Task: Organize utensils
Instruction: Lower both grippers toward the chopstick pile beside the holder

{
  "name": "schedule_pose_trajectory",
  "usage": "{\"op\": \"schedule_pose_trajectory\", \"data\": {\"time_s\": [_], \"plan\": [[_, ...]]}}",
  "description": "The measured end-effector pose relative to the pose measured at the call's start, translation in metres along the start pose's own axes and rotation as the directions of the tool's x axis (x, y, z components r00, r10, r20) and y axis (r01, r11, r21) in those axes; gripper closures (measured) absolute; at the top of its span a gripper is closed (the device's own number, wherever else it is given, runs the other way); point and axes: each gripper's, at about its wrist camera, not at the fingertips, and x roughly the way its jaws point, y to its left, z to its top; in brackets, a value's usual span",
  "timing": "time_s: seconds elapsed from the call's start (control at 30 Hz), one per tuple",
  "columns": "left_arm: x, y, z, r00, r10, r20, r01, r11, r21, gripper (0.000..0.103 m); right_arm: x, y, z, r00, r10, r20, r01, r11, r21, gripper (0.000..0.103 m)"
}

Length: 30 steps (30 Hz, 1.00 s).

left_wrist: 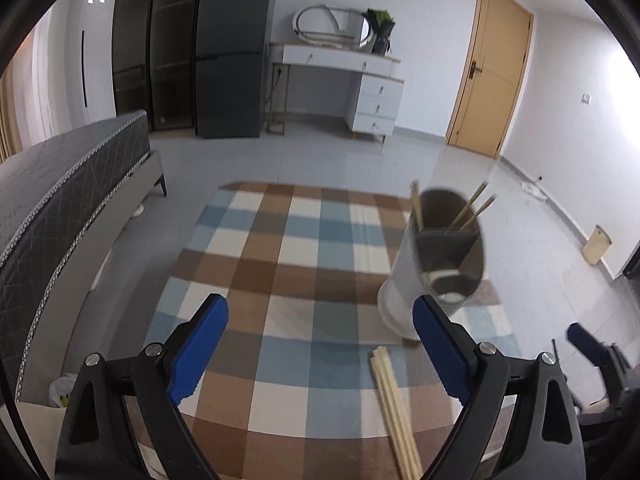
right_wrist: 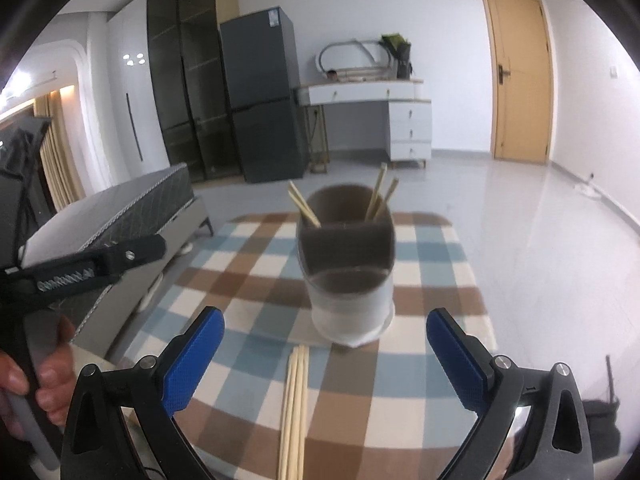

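A white utensil holder [left_wrist: 434, 258] with a dark divided inside stands on the checked cloth [left_wrist: 280, 280]. Several chopsticks [left_wrist: 474, 210] stick out of its back compartments, and a white spoon [left_wrist: 442, 276] lies in its front one. A bundle of loose pale chopsticks [left_wrist: 394, 408] lies on the cloth in front of it. My left gripper [left_wrist: 320, 340] is open and empty, left of the holder. In the right wrist view the holder [right_wrist: 348, 268] stands straight ahead, the bundle [right_wrist: 294, 408] lies between the fingers, and my right gripper [right_wrist: 324, 352] is open and empty above it.
The cloth covers a table with floor beyond it. A dark bed [left_wrist: 68, 192] stands to the left. A fridge [left_wrist: 234, 52], a white desk [left_wrist: 340, 80] and a wooden door [left_wrist: 492, 68] stand far back. The left gripper's body [right_wrist: 80, 268] shows at the left of the right wrist view.
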Motion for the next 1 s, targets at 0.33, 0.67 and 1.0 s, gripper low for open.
{"op": "schedule_pose_trajectory", "data": {"time_s": [0.33, 0.67, 1.0], "plan": [[0.057, 0.018, -0.024, 0.979, 0.019, -0.205, -0.029, 0.999, -0.044, 0.012, 0.057, -0.003, -0.023, 0.975, -0.080, -0.208, 0.073, 0.997, -0.041, 0.011], [0.080, 0.037, -0.025, 0.954, 0.026, -0.300, -0.067, 0.990, -0.125, 0.012, 0.128, 0.002, -0.044, 0.908, -0.049, -0.417, 0.026, 0.998, -0.061, 0.038], [0.094, 0.052, -0.027, 0.932, 0.031, -0.361, -0.096, 0.982, -0.165, 0.012, 0.164, 0.029, -0.058, 0.877, -0.104, -0.469, 0.006, 0.978, -0.207, 0.055]]}}
